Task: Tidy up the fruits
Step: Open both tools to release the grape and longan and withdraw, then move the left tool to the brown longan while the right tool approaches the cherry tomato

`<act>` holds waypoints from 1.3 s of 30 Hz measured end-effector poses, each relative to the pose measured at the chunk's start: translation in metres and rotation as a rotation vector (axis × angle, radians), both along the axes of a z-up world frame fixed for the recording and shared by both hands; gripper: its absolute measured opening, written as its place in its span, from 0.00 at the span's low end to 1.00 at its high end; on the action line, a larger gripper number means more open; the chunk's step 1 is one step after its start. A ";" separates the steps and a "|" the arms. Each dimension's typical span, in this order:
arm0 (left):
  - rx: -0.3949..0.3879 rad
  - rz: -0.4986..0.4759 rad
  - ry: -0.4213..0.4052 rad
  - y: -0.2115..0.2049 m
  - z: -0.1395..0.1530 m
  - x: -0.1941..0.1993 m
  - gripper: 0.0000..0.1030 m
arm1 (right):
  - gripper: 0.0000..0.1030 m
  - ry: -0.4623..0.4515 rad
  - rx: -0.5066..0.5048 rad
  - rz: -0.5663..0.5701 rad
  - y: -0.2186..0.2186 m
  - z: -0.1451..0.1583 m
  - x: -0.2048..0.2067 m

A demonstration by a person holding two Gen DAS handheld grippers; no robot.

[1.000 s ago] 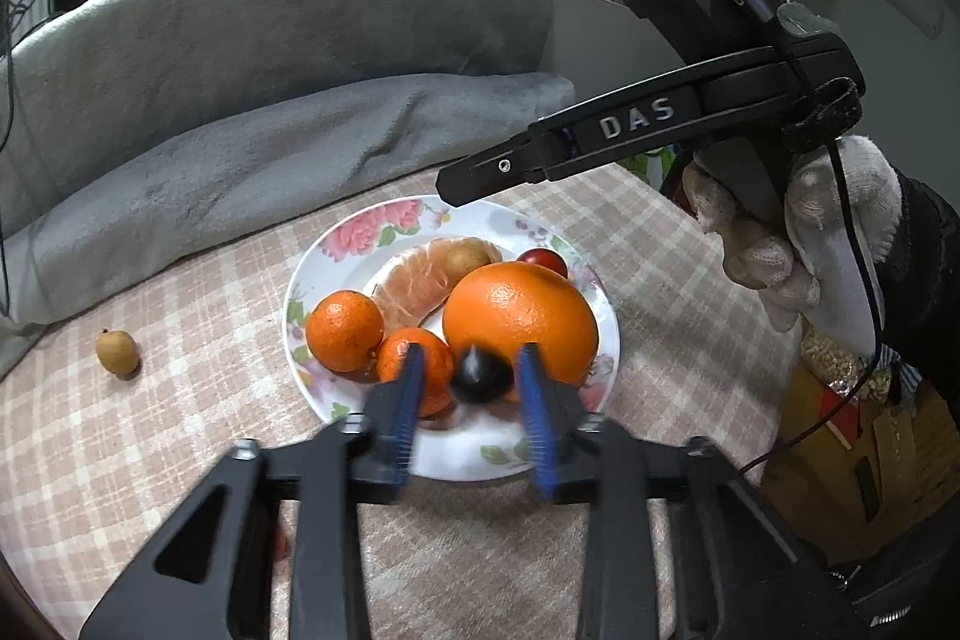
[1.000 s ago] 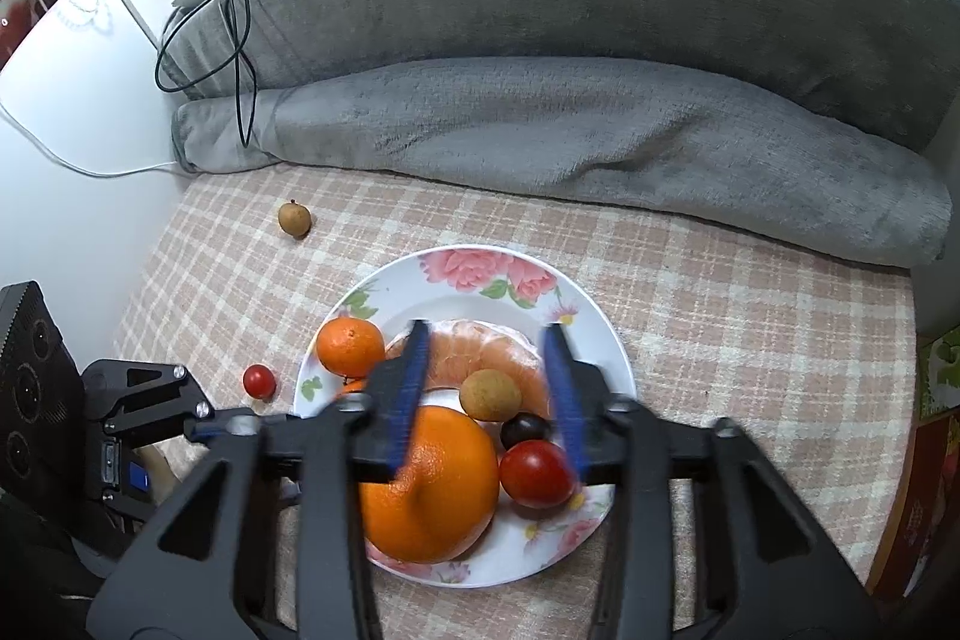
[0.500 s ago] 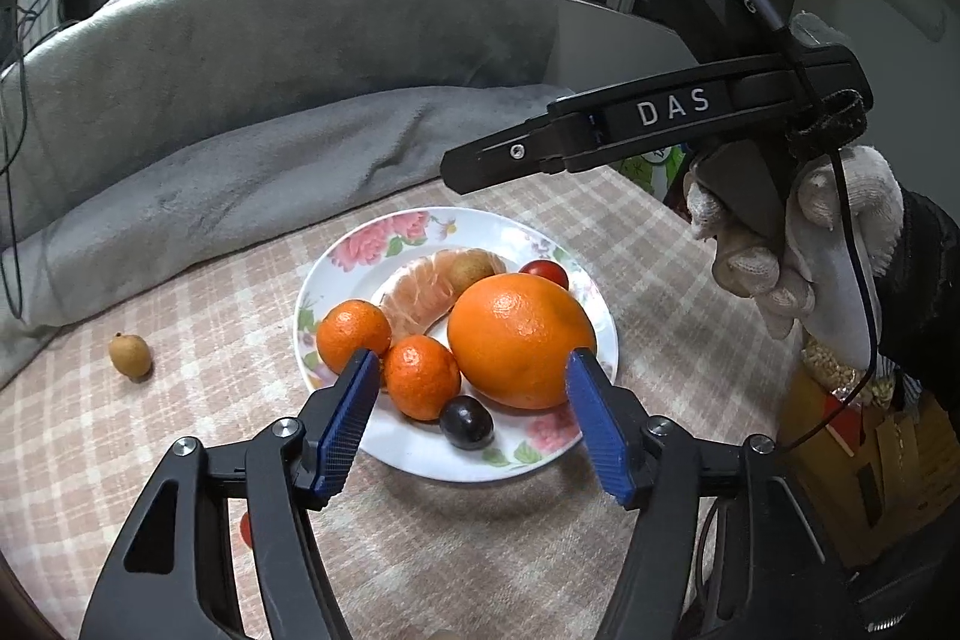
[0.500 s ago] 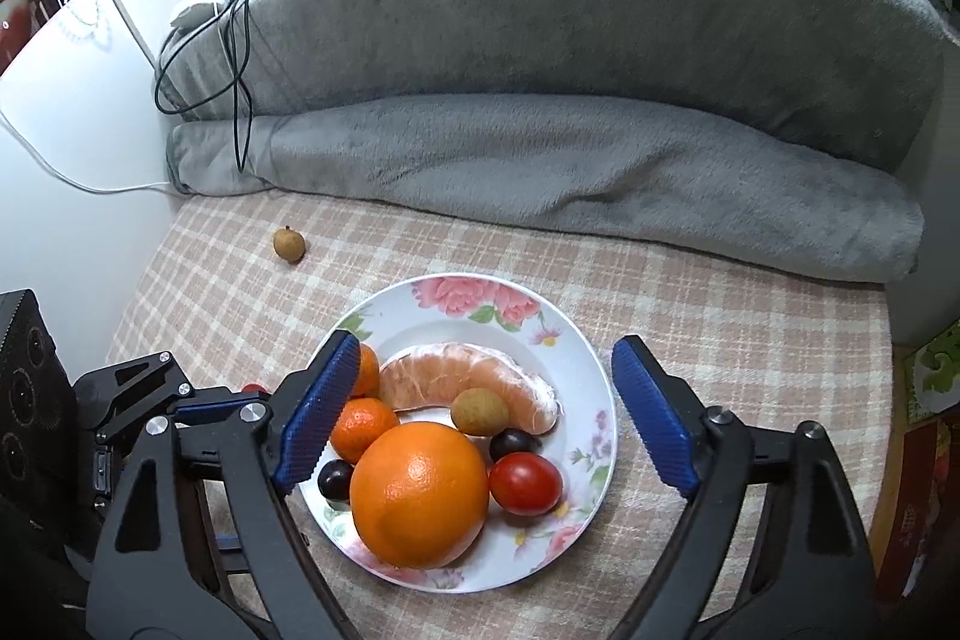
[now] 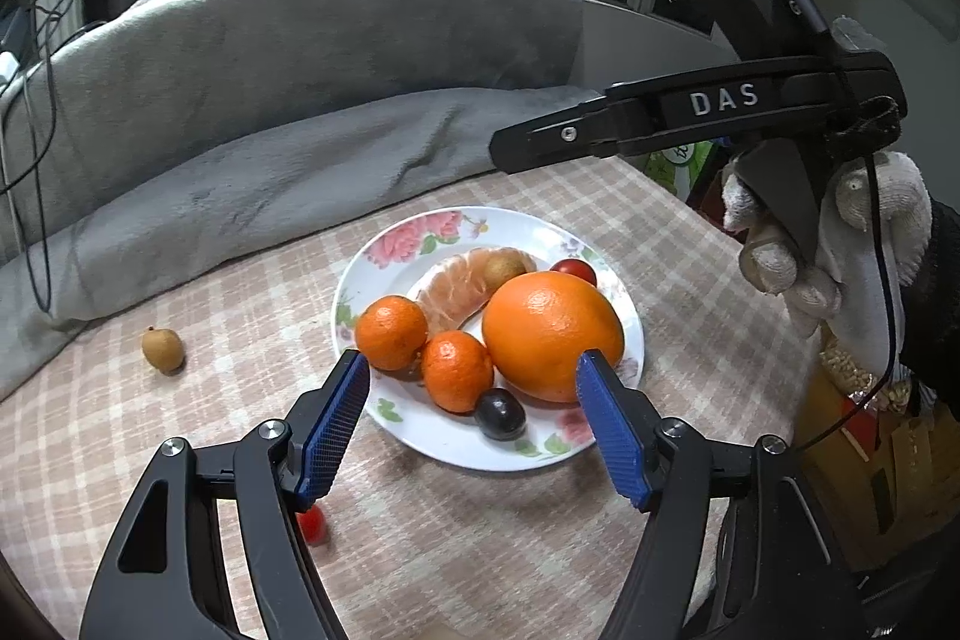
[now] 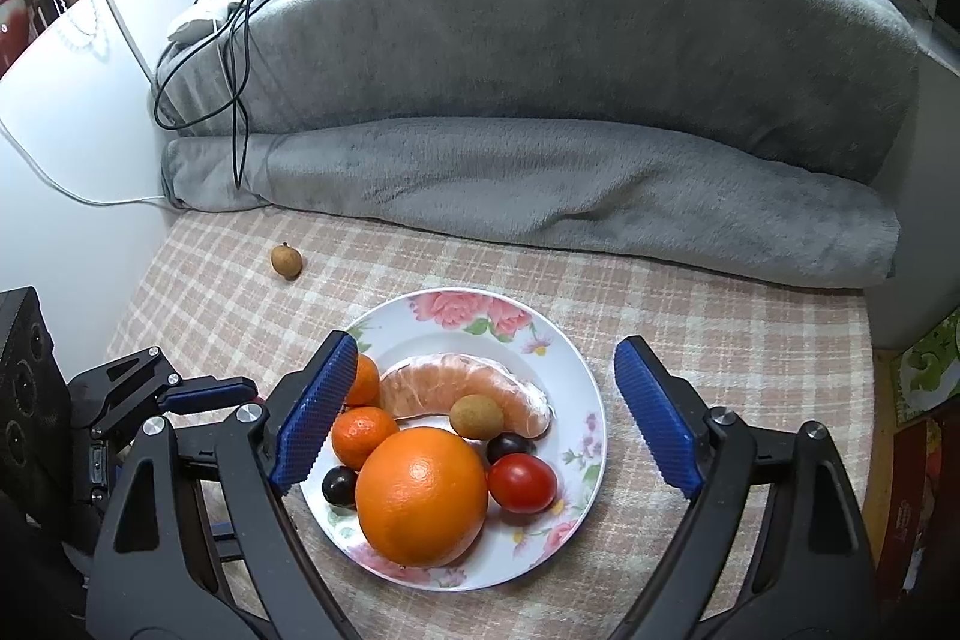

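Note:
A white floral plate (image 5: 420, 232) (image 6: 576, 376) on the checked tablecloth holds a big orange (image 5: 552, 334) (image 6: 420, 496), two mandarins (image 5: 391, 331), a peeled citrus piece (image 6: 468, 391), a brown longan (image 6: 476, 416), a red cherry tomato (image 6: 521, 483) and dark grapes (image 5: 500, 413) (image 6: 339, 485). My left gripper (image 5: 474, 424) is open and empty above the plate's near rim. My right gripper (image 6: 480, 418) is open and empty above the plate. A loose longan (image 5: 162, 349) (image 6: 286, 261) and a red cherry tomato (image 5: 312, 525) lie on the cloth off the plate.
A folded grey blanket (image 6: 540, 112) lines the far side of the table. Cables (image 6: 234, 40) hang over its left end. A white wall (image 6: 72, 112) is at the left. The right gripper's body (image 5: 690, 112) hangs above the plate's right side. Bags (image 5: 870, 400) sit beyond the right edge.
My left gripper let go of a dark grape onto the plate, opened and drew back. My right gripper also opened wide and rose away from the plate.

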State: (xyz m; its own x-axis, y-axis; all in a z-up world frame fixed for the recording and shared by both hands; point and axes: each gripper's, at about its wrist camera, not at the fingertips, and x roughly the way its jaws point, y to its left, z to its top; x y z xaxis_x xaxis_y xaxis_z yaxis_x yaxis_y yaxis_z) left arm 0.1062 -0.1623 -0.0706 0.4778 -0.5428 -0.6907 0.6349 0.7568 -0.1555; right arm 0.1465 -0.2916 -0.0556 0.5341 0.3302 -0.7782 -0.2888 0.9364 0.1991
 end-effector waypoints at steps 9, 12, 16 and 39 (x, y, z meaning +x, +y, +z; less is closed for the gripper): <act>0.006 0.020 -0.018 0.011 0.006 0.002 0.73 | 0.88 -0.047 0.002 -0.012 0.005 0.011 -0.010; 0.007 0.028 -0.022 0.016 0.007 0.004 0.73 | 0.88 -0.060 0.001 -0.018 0.008 0.015 -0.013; 0.007 0.038 -0.027 0.024 0.009 0.005 0.73 | 0.88 -0.080 -0.002 -0.014 0.013 0.020 -0.018; 0.002 0.114 -0.042 0.078 0.011 0.012 0.73 | 0.88 -0.135 -0.010 0.040 0.063 0.039 -0.048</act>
State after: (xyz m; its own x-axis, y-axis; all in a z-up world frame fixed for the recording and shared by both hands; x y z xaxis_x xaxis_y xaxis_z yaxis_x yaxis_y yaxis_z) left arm 0.1178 -0.0843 -0.0599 0.5653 -0.4820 -0.6694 0.5506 0.8247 -0.1289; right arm 0.0985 -0.2284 -0.0169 0.6206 0.3459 -0.7037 -0.3497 0.9253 0.1464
